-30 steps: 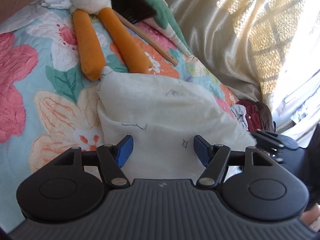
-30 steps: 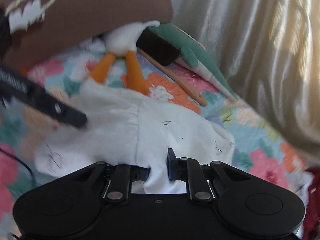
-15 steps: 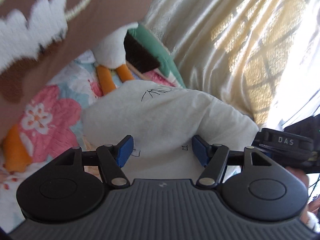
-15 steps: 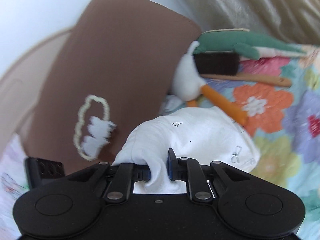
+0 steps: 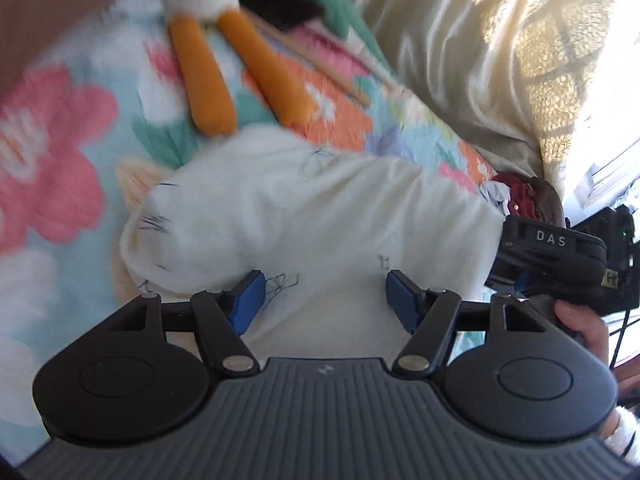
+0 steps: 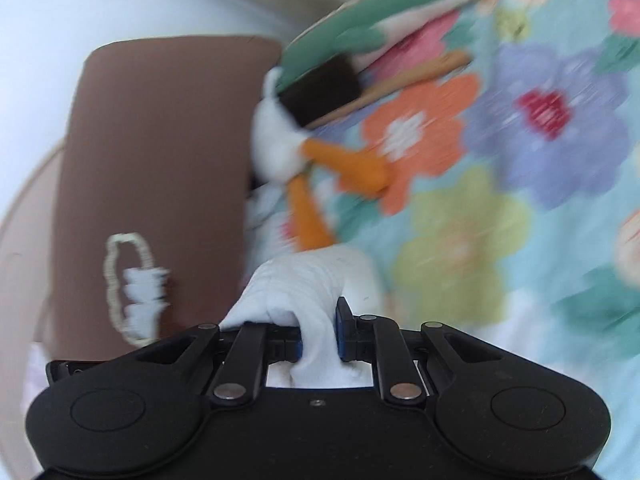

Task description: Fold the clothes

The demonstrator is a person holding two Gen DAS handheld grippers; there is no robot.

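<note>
A white garment (image 5: 320, 216) with small black drawings lies bunched on the floral quilt (image 5: 52, 152). My left gripper (image 5: 322, 300) is open, its blue pads on either side of the cloth's near part, not pinching it. My right gripper (image 6: 318, 336) is shut on a bunched fold of the same white garment (image 6: 312, 292) and holds it up above the quilt (image 6: 500, 200). The right gripper also shows at the right edge of the left wrist view (image 5: 560, 256), at the garment's right end.
A plush bird with orange legs (image 5: 208, 84), a black brush with a wooden handle (image 5: 280, 0) and a green plush lie at the back. A brown pillow (image 6: 152, 168) stands on the left. A cream curtain (image 5: 480, 60) hangs on the right; red clothes (image 5: 520, 196) lie below it.
My right gripper has swung to the right with the cloth, still shut on it. The garment has bunched further. My left gripper stays open.
</note>
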